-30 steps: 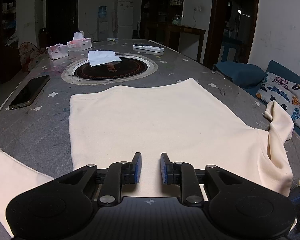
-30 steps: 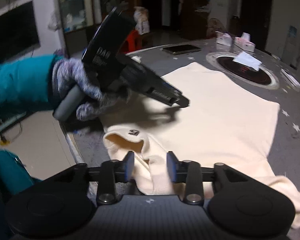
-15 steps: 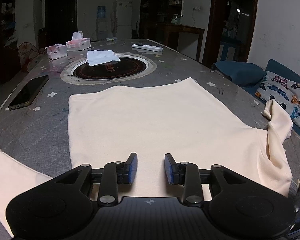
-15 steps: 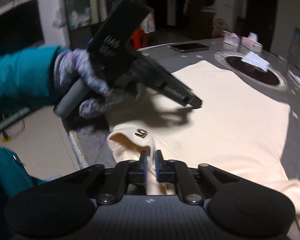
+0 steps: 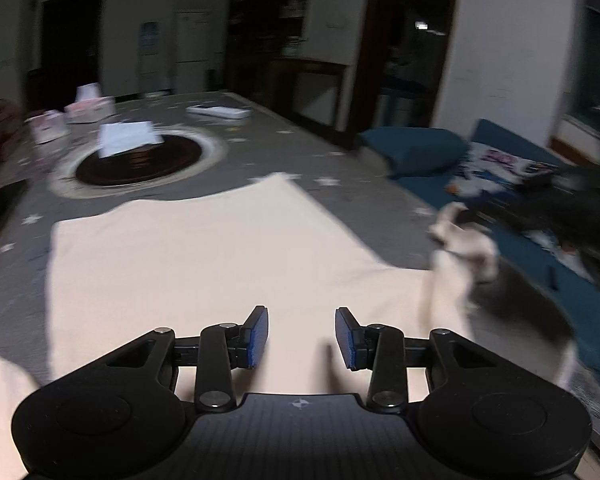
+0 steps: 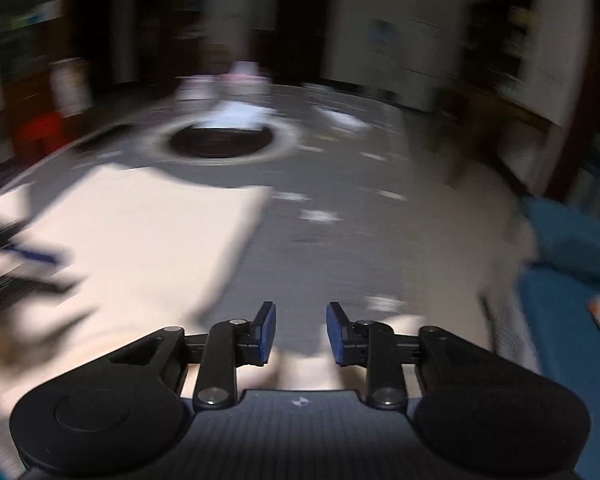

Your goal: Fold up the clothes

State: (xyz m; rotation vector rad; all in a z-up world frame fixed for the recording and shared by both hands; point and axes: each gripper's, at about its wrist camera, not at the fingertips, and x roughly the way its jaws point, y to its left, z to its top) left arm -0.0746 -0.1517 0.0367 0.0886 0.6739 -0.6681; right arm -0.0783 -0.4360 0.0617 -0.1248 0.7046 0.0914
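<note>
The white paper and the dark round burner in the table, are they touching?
Touching. In the left wrist view the white paper lies overlapping the far edge of the dark round burner, no gap visible.

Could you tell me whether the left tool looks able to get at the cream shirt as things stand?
Probably yes: the left tool is open just above the cream shirt, with nothing between them.

Both our wrist cams sit low and close over the table [image 5: 340, 152], facing along it. We share the round dark inset [image 5: 140, 160] mid-frame and cream garment [image 6: 140, 232]; right view heavily blurred.
</note>
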